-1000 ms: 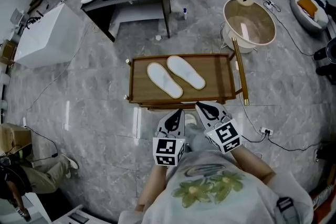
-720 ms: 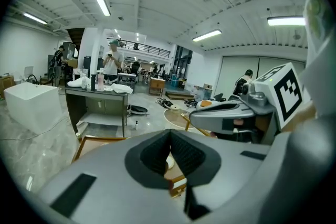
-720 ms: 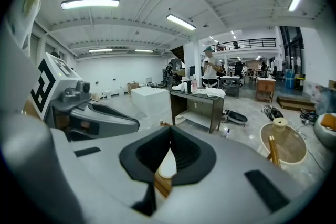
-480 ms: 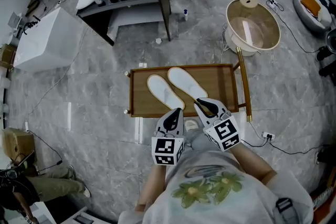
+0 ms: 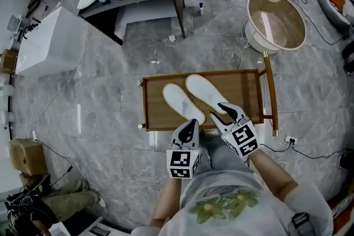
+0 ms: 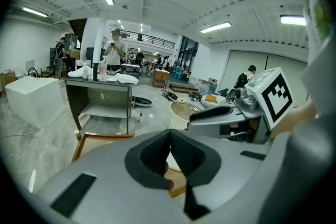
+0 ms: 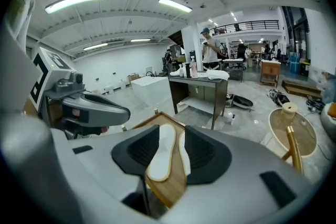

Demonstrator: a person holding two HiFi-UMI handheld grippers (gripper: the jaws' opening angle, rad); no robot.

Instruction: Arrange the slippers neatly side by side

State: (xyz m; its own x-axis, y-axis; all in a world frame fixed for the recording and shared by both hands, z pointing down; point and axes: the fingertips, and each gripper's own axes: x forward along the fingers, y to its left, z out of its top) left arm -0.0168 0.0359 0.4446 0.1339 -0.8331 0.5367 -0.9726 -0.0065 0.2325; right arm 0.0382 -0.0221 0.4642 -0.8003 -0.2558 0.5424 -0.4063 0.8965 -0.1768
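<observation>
Found slippers [image 5: 183,103] slanted across the tray [image 5: 243,91], just beyond the right gripper [image 5: 225,109], jaws lately spreading, empty; left gripper [image 5: 189,125] pressed together, farther off.

The slippers [image 5: 182,103] look like soft white cloth, matt, with a pale tan edge. The low table [image 5: 243,91] is brown wood, smooth with a light sheen. The floor [image 5: 110,91] is grey stone, polished and glossy. The left gripper [image 5: 189,125] and the right gripper [image 5: 227,110] are matt grey plastic, with black ribbed pads [image 7: 142,149].
</observation>
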